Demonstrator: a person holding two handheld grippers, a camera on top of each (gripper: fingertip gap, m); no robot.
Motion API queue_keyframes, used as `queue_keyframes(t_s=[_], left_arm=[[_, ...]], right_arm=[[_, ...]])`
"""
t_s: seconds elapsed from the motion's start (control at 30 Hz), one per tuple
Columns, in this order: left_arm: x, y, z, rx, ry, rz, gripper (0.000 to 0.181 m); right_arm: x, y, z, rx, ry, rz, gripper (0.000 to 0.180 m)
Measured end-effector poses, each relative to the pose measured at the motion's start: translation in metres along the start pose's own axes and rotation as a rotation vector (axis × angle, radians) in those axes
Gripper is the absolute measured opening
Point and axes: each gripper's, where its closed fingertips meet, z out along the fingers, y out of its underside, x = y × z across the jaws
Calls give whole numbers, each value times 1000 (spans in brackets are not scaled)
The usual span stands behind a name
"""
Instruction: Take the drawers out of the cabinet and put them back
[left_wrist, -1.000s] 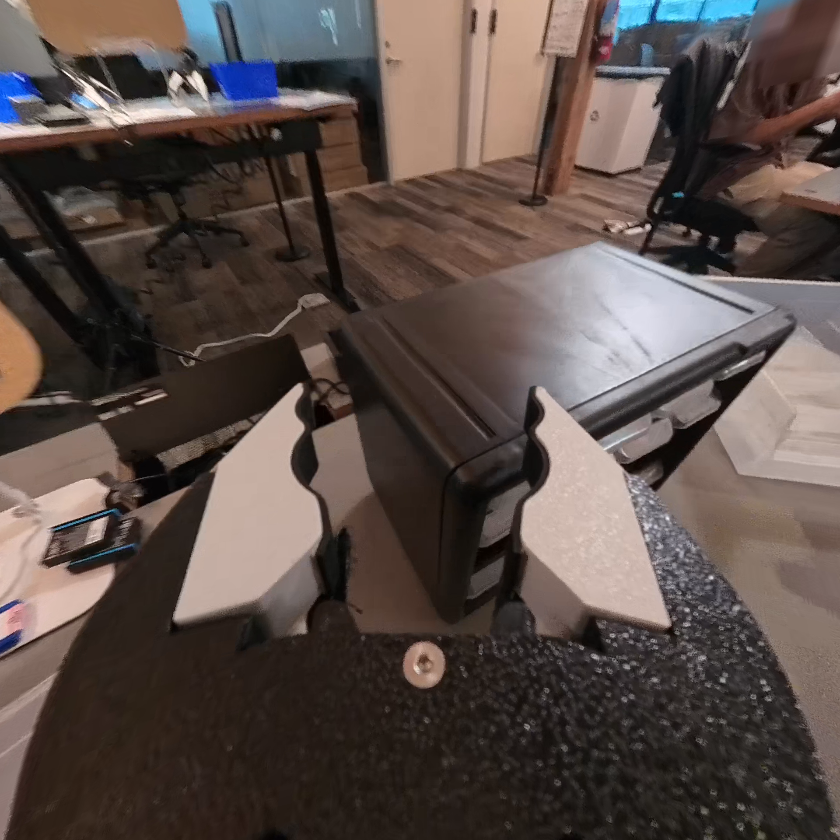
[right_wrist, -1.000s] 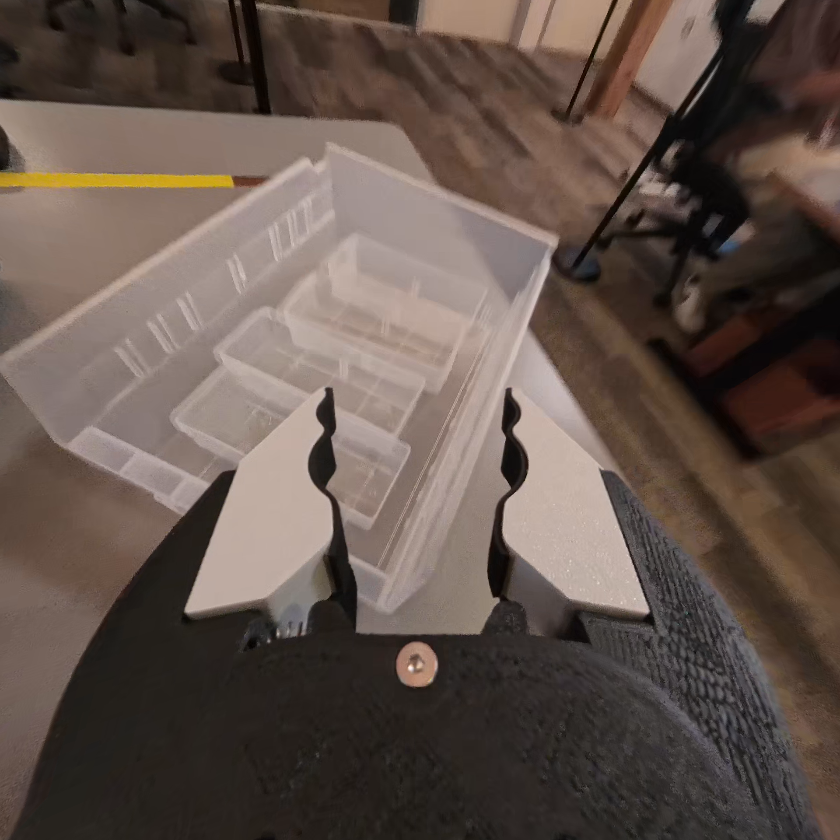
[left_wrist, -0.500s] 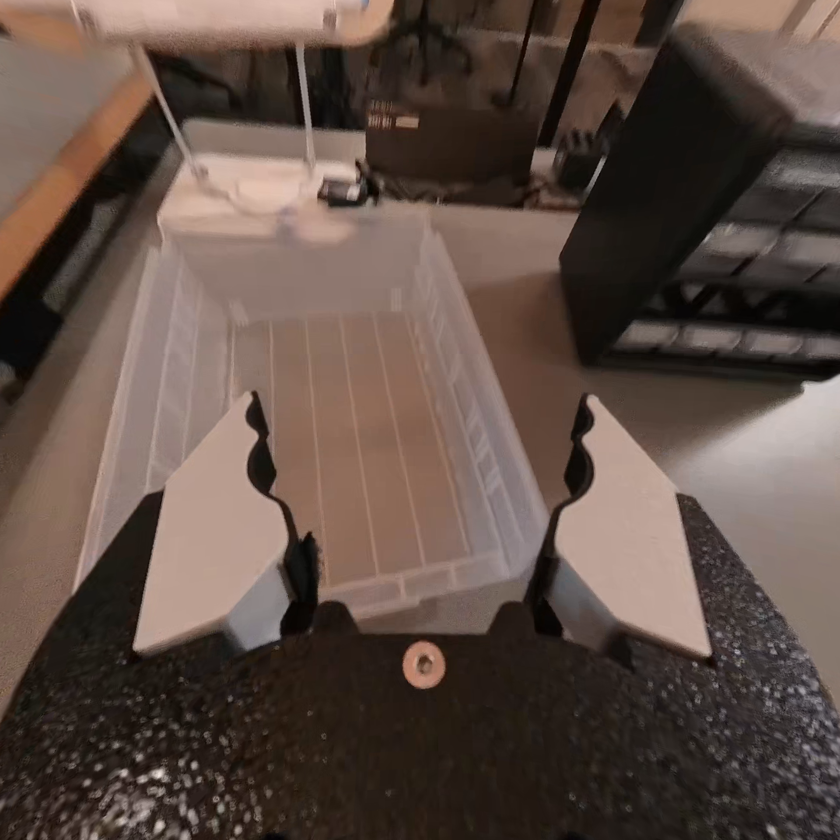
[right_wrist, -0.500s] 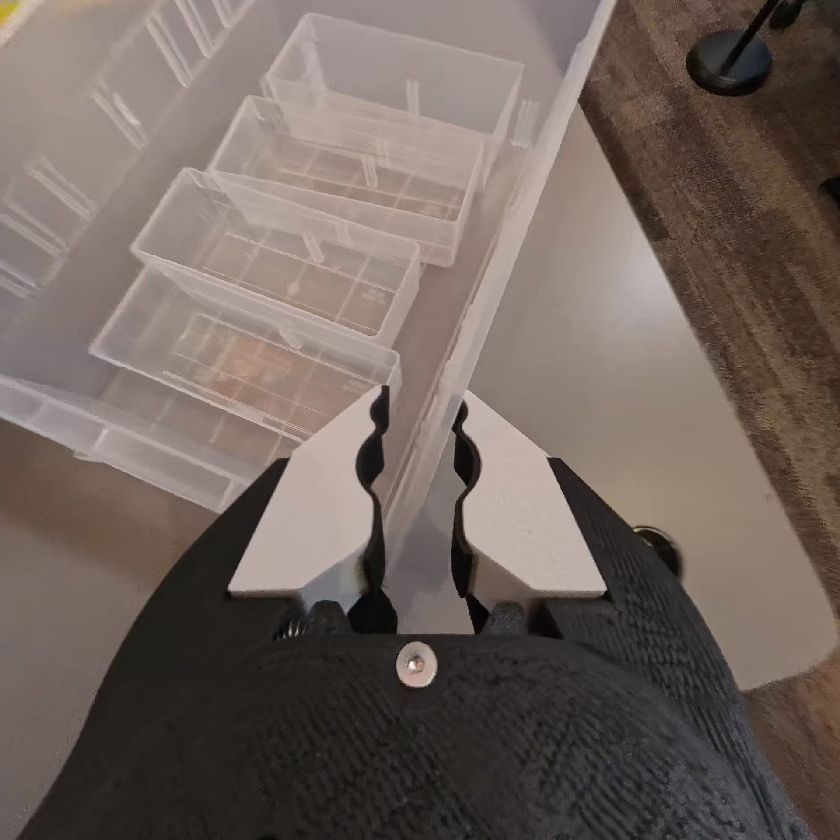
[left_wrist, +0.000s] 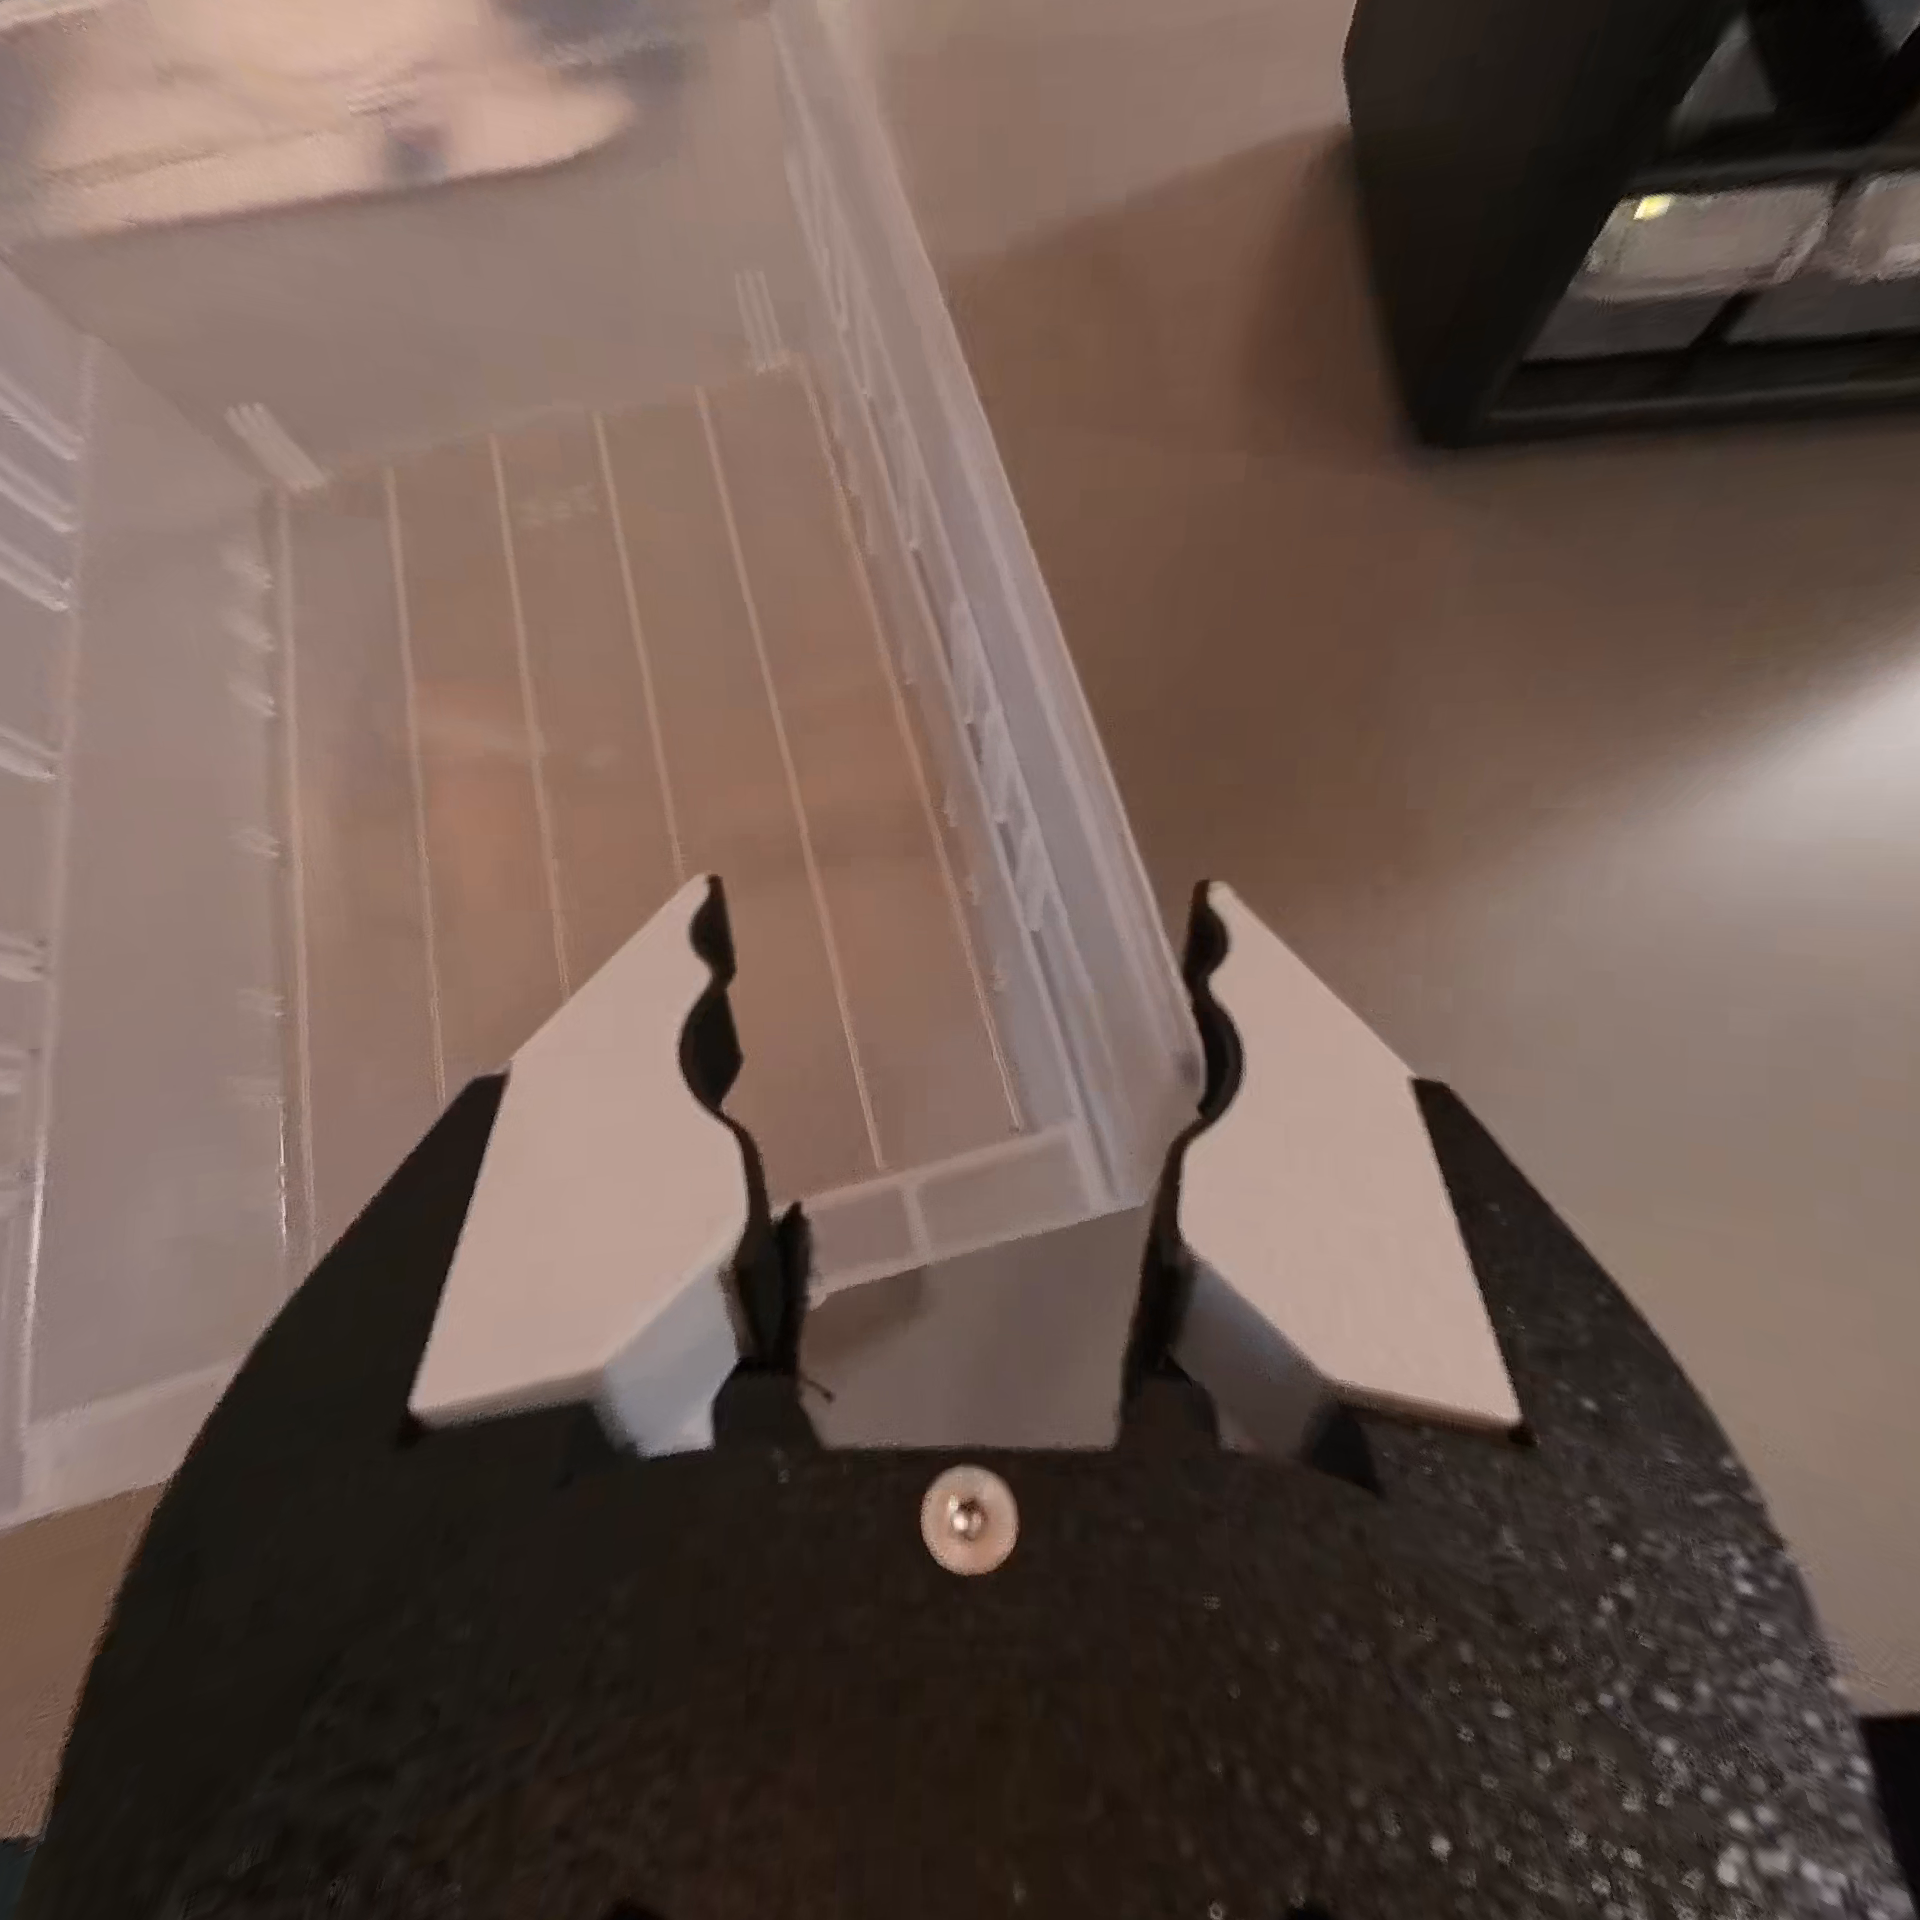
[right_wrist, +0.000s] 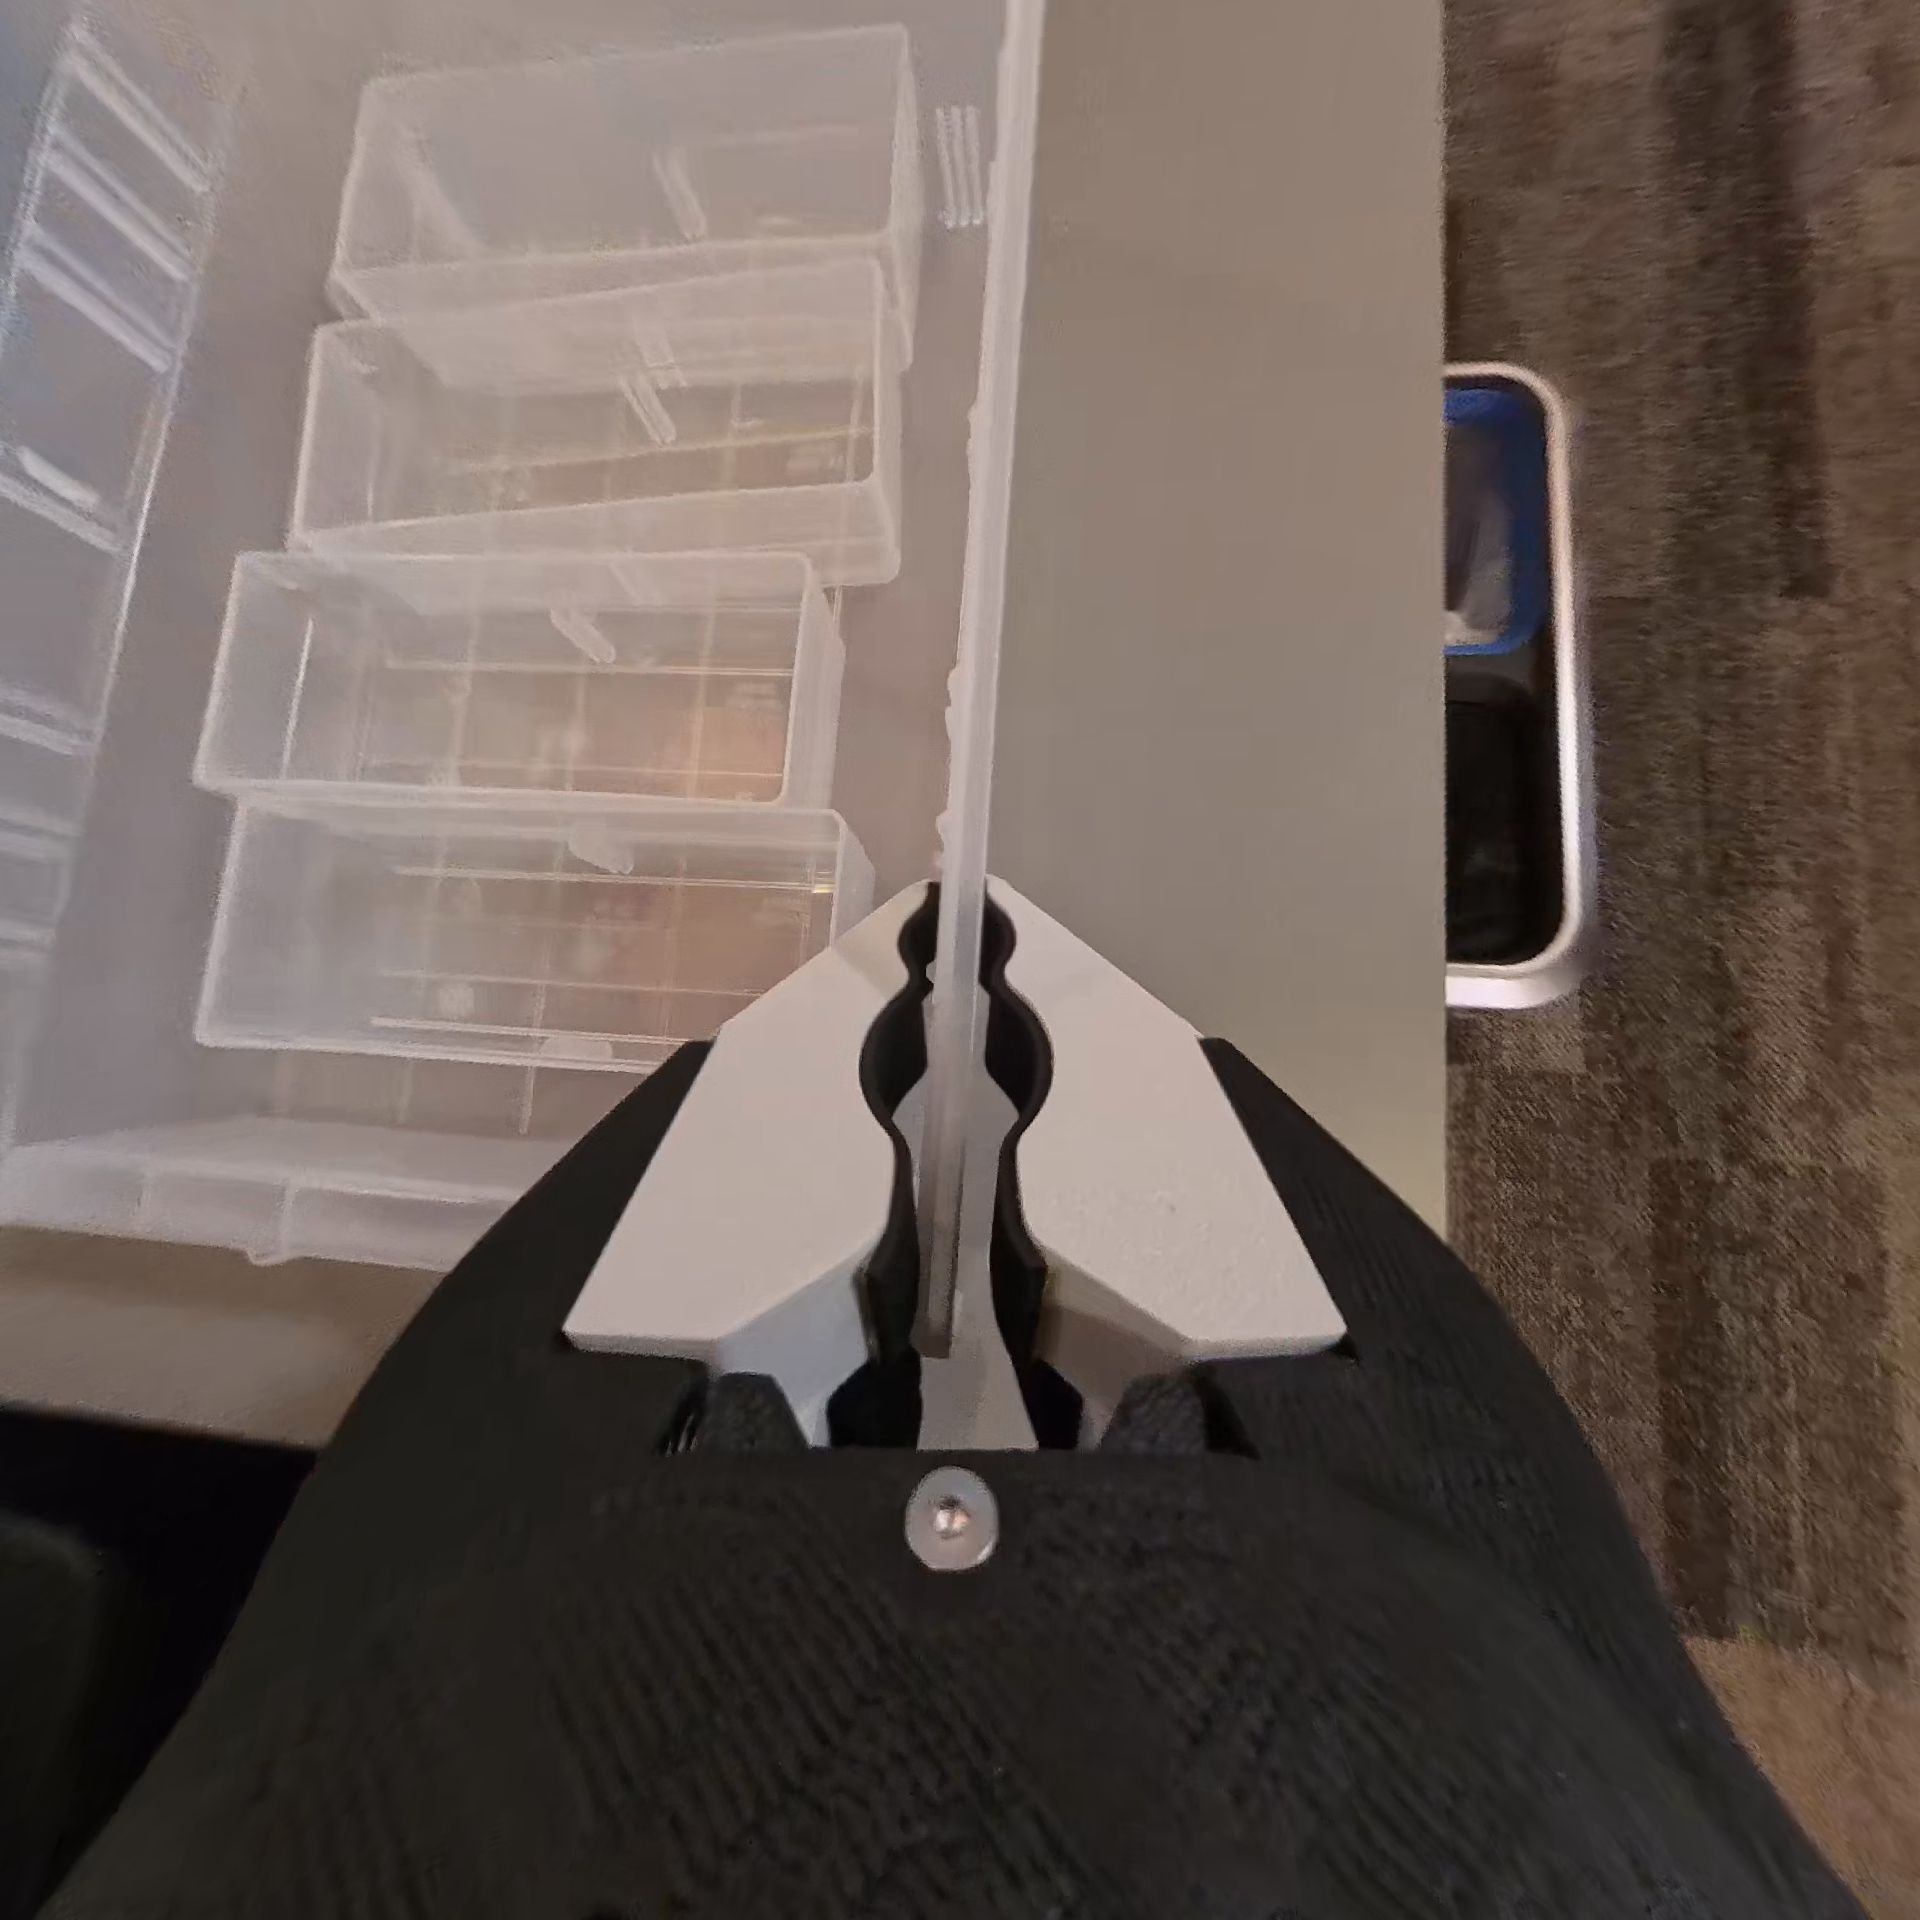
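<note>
My right gripper (right_wrist: 958, 914) is pinched tight on the thin side wall of a big clear bin (right_wrist: 997, 468). The wall runs straight up the right wrist view from my fingers toward 12 o'clock. Inside this bin, at about 10 o'clock from my fingers, lie four small clear drawers (right_wrist: 520, 686). They sit in a row, one after the other, each touching or just beside the next. The bin rests on a gray table (right_wrist: 1226, 520). Off the table edge at 3 o'clock there is a white trash can (right_wrist: 1558, 675) with a blue liner, standing on the dark wood floor (right_wrist: 1745, 935).

My left gripper (left_wrist: 956, 904) is wide open. Its fingers sit on each side of the near right corner of another clear bin (left_wrist: 644, 727). My right finger (left_wrist: 1320, 1143) is just beside the outside of that bin's wall, maybe touching it; I cannot tell. My left finger (left_wrist: 592, 1143) is over the inside of the bin. I see nothing inside this bin, only thin lines across its floor. It is blurry at the far end.

The black cabinet (left_wrist: 1475, 208) stands on the table at 1 o'clock, well apart from my left gripper. Some small drawers (left_wrist: 1714, 239) show in its front.
</note>
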Motion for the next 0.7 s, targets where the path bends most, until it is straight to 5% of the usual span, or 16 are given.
queue_keyframes(t_s=[0.23, 0.4, 0.7], left_arm=[[12, 3, 9, -24, -63, 143, 21], [-8, 6, 4, -24, -175, 138, 5], [-31, -20, -52, 165, -145, 63, 6]], right_arm=[[0, 7, -6, -80, -294, -233, 3], [-29, -4, 8, -121, -513, -375, 3], [-141, -21, 38, -183, -701, -595, 3]])
